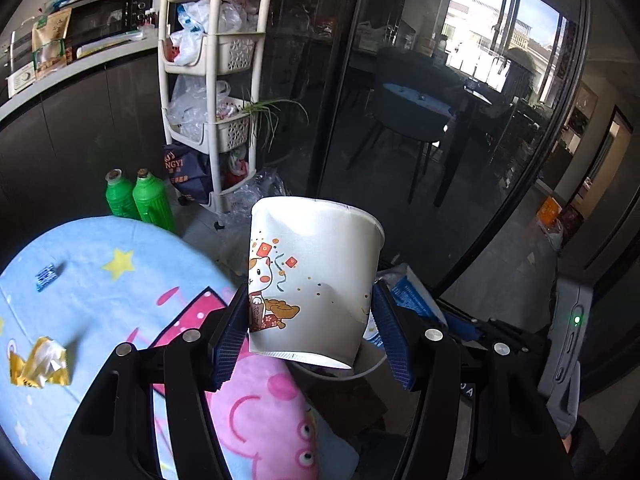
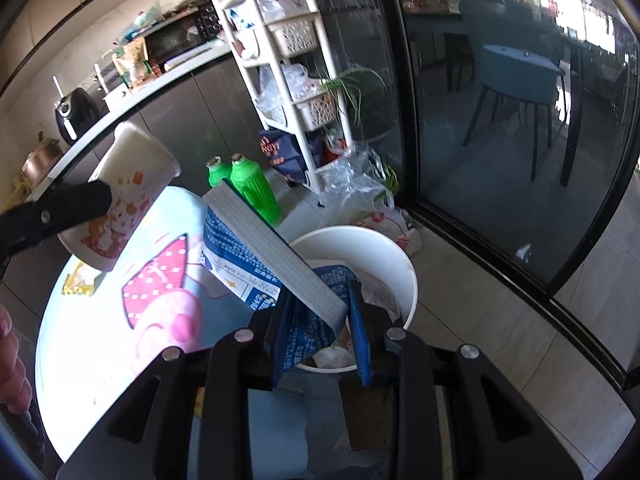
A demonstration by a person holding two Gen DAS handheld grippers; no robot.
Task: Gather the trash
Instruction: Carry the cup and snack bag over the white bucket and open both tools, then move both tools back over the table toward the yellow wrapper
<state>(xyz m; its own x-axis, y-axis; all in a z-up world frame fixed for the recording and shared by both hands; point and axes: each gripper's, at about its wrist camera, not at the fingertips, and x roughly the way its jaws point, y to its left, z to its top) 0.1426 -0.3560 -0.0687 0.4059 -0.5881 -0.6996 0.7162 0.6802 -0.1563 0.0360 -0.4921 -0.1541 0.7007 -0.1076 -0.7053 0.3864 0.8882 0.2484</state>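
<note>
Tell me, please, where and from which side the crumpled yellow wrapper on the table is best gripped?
Grip the yellow wrapper from above, across its raised, puckered white middle. It lies crumpled on the cartoon tablecloth; the flat edges offer nothing to pinch, while the bunched centre stands up. Both grippers are full now.

A home kitchen opening onto a dining room: a countertop oven [image 1: 108,16] on the far surface [image 1: 80,64], a white tiered basket rack [image 1: 216,80] stuffed with plastic bags, and dining chairs [image 1: 412,108] behind sliding glass doors [image 1: 500,200].
</note>
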